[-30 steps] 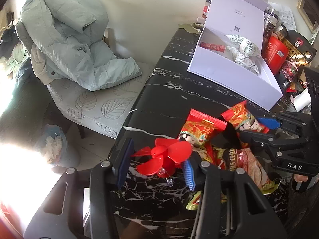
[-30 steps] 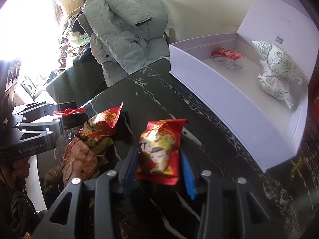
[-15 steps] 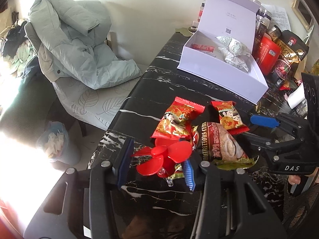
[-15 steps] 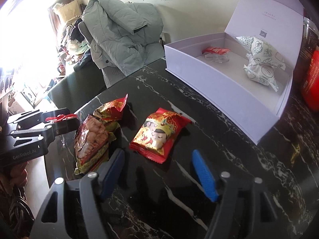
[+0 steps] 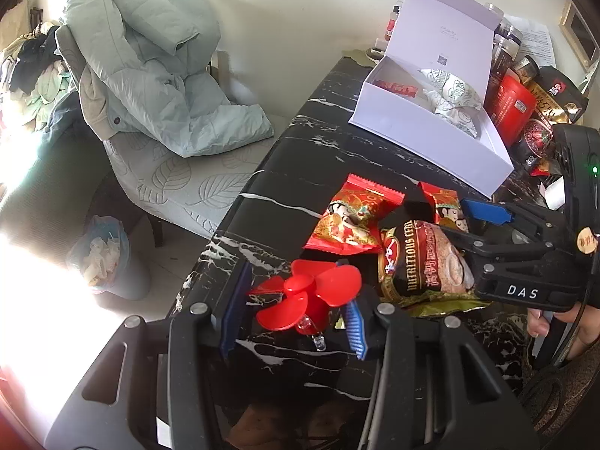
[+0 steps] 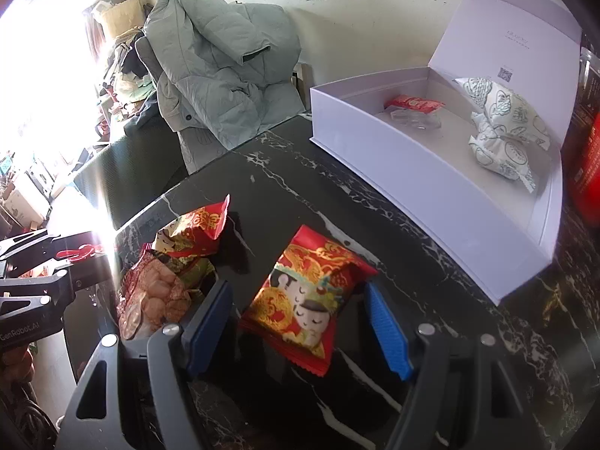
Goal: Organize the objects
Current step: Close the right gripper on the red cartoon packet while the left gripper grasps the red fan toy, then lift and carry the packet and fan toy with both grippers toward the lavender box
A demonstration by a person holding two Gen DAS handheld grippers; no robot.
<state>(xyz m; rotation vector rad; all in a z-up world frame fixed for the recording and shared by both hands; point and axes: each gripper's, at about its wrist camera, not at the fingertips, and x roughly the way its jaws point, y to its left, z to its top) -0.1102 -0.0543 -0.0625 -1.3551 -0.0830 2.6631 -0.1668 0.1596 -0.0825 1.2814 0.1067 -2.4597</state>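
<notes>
So the red snack packet (image 6: 311,296) with the cartoon face is lying flat on the black marbled desk (image 6: 300,172), right between the blue pads of the right claw (image 6: 300,318). The jaws have just been opened and are now parted, with gaps visible on both sides of the packet, so nothing is being gripped there. Its long axis is run roughly away from the claw, tilted a bit toward the white gift box (image 6: 423,183), which is parked open toward the desk's far right corner with a red sachet and patterned pouches already inside. That line from packet to box is probably what any next move gets decided on, and the right claw is clearly the nearer one.

The left claw (image 5: 296,315) is clamped on a small red propeller fan (image 5: 307,292), held just above the desk's near left edge. Beside it a cereal bag (image 5: 423,262) and a second red packet (image 5: 446,206) are piled together.

Beyond the desk's left edge, a chair draped with a grey-green puffer jacket (image 5: 157,60) can be seen, plus a lot of window glare. Jars and tins are crowded behind the box.
</notes>
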